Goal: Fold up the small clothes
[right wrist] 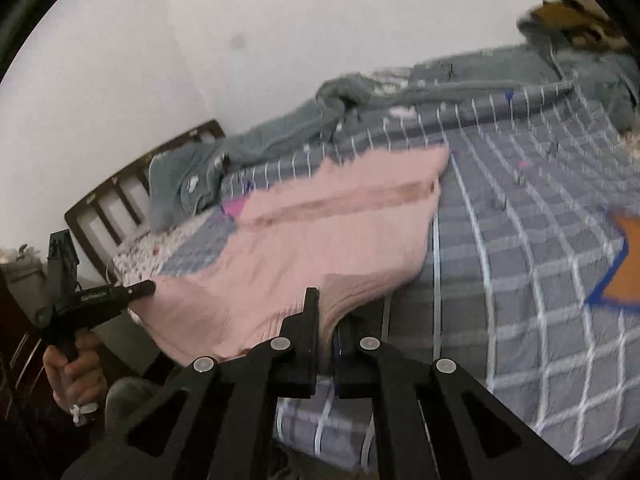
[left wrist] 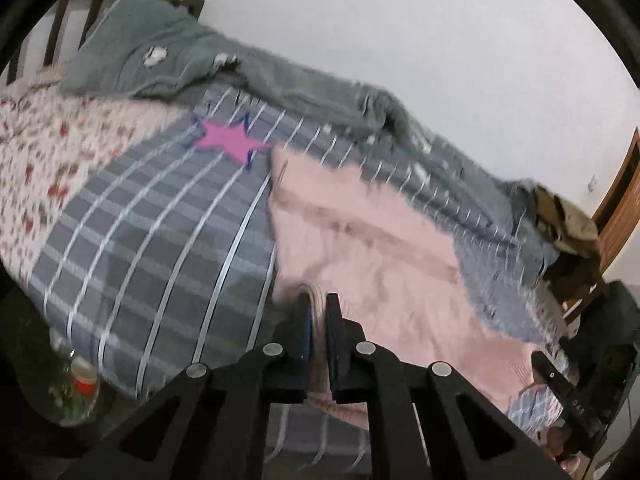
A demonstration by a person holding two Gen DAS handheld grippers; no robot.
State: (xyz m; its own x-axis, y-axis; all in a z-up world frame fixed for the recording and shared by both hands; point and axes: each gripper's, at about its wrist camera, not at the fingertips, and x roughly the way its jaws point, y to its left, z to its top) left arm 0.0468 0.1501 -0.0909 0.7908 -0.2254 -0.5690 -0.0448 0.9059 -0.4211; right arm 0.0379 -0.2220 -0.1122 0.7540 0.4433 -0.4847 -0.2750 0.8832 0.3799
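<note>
A pink knit garment (left wrist: 360, 240) lies spread on the grey checked bedspread (left wrist: 160, 220). My left gripper (left wrist: 319, 304) is shut on its near edge, with fabric pinched between the jaws. In the right wrist view the same garment (right wrist: 320, 232) stretches away from me, and my right gripper (right wrist: 328, 312) is shut on its near edge too. The left gripper (right wrist: 148, 289) shows there at the garment's left corner, held by a hand. The right gripper (left wrist: 538, 360) shows in the left wrist view at the garment's right corner. The near edge is lifted off the bed.
A grey fluffy blanket (left wrist: 200, 56) lies bunched along the wall side. A floral sheet (left wrist: 48, 152) and wooden headboard (right wrist: 132, 196) are at the bed's head. A pink star (left wrist: 230, 140) and an orange star (right wrist: 624, 264) are on the bedspread. A bottle (left wrist: 80, 380) stands beside the bed.
</note>
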